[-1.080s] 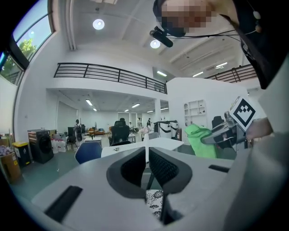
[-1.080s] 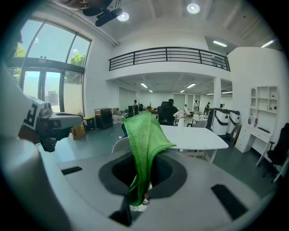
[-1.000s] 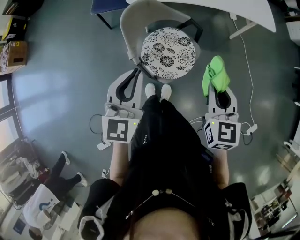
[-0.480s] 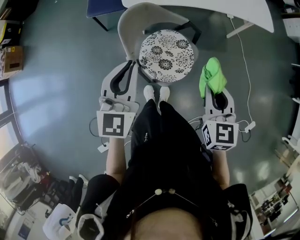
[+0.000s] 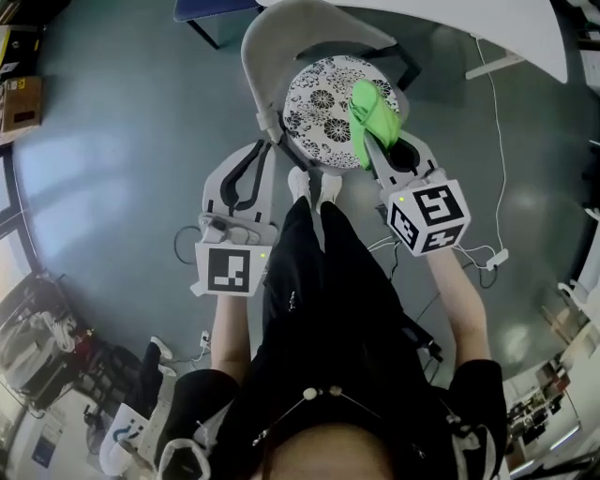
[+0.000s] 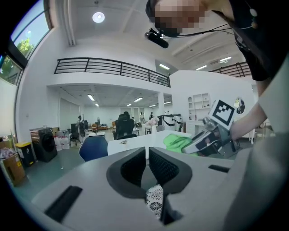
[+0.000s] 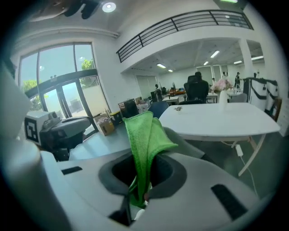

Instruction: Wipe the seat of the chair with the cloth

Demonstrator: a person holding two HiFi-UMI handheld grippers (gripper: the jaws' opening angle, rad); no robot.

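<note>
Your right gripper (image 5: 372, 142) sits over the near right edge of the seat (image 5: 321, 105), and the cloth (image 5: 373, 114) in its jaws hangs over the seat. Your left gripper (image 5: 266, 147) is just left of the chair (image 5: 281, 36), off the seat. The table (image 5: 450, 21) stands behind the chair, and your shoes (image 5: 315, 183) are right before it.

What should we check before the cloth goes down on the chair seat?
1. Grip on cloth: the green cloth is clamped between the right gripper's jaws. Ok.
2. Cloth position: in the head view it overlaps the patterned seat. Ok.
3. Cloth-to-seat contact: height above the seat is unreadable. Cannot tell.
4. Seat surface: nothing lies on its visible part. Ok.
5. Left gripper: jaws shut on nothing, beside the seat's left edge and off the wipe path. Ok.
</note>
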